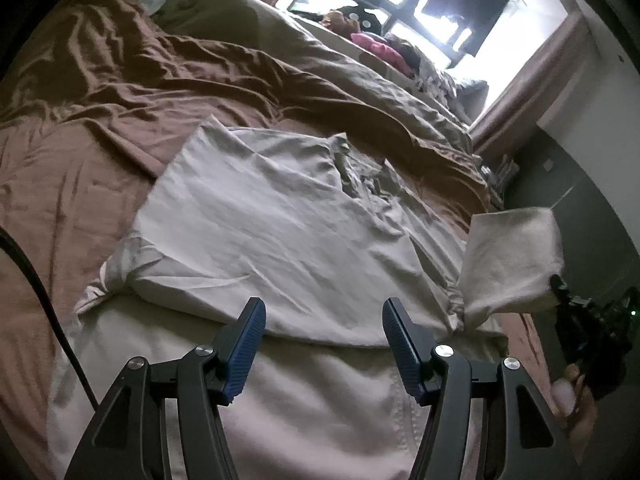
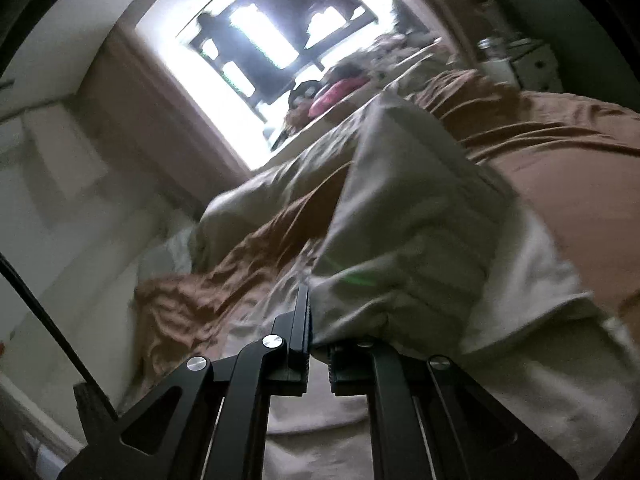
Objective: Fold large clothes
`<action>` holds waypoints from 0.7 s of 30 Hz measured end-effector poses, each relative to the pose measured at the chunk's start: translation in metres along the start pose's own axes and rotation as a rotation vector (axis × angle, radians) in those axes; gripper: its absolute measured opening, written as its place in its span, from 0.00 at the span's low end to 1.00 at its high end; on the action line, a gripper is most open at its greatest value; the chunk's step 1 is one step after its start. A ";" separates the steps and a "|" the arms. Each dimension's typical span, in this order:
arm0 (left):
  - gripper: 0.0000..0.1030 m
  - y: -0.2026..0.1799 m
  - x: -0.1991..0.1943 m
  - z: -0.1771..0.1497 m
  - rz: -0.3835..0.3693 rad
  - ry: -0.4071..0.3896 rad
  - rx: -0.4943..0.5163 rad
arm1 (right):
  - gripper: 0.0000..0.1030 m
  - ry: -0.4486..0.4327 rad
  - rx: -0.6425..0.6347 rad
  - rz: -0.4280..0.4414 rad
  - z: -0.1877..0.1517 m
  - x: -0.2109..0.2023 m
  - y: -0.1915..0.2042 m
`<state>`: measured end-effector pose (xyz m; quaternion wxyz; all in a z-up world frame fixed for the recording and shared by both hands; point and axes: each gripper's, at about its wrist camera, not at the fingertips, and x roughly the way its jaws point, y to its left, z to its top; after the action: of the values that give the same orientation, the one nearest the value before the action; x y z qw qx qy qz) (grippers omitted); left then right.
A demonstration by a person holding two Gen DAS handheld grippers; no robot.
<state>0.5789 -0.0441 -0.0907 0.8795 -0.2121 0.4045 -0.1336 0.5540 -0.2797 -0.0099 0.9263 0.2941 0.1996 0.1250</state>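
Observation:
A large cream shirt (image 1: 280, 232) lies spread on the brown bed cover (image 1: 100, 132), partly folded, one sleeve bunched at its left side. My left gripper (image 1: 324, 316) hovers open just above the shirt's near part, nothing between its blue pads. At the right edge of the left wrist view, my right gripper (image 1: 560, 292) holds the shirt's right sleeve (image 1: 512, 260) lifted off the bed. In the right wrist view the right gripper (image 2: 310, 320) is shut on that cream sleeve (image 2: 400, 240), which drapes over the right finger and hides it.
A rumpled beige duvet (image 1: 320, 64) runs along the bed's far side. Pink and dark items (image 1: 380, 48) sit on the sill under a bright window (image 1: 440, 12). A black cable (image 1: 36, 280) crosses the left. A dark floor (image 1: 580, 208) lies right of the bed.

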 end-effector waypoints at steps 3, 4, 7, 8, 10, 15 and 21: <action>0.61 0.008 -0.003 0.003 -0.001 -0.004 -0.018 | 0.03 0.076 -0.045 0.007 -0.003 0.030 -0.003; 0.61 0.010 -0.005 0.004 -0.001 -0.006 -0.027 | 0.03 0.103 -0.059 0.005 -0.003 0.038 -0.005; 0.61 0.017 -0.009 0.008 -0.012 -0.016 -0.057 | 0.04 0.199 -0.111 -0.006 -0.016 0.059 0.005; 0.61 0.019 -0.010 0.008 -0.012 -0.017 -0.061 | 0.04 0.227 -0.092 -0.009 -0.017 0.066 0.008; 0.61 0.023 -0.009 0.008 -0.003 -0.009 -0.069 | 0.05 0.304 -0.063 -0.003 -0.020 0.080 0.006; 0.73 0.029 -0.006 0.007 0.007 0.006 -0.095 | 0.87 0.363 0.017 0.031 -0.013 0.078 -0.007; 0.78 0.016 0.000 0.005 0.023 0.002 -0.056 | 0.89 0.301 0.115 -0.030 0.010 0.037 -0.047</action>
<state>0.5835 -0.0287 -0.0958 0.8743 -0.2317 0.4115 -0.1122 0.5968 -0.3093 -0.0419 0.8694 0.3215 0.3474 0.1420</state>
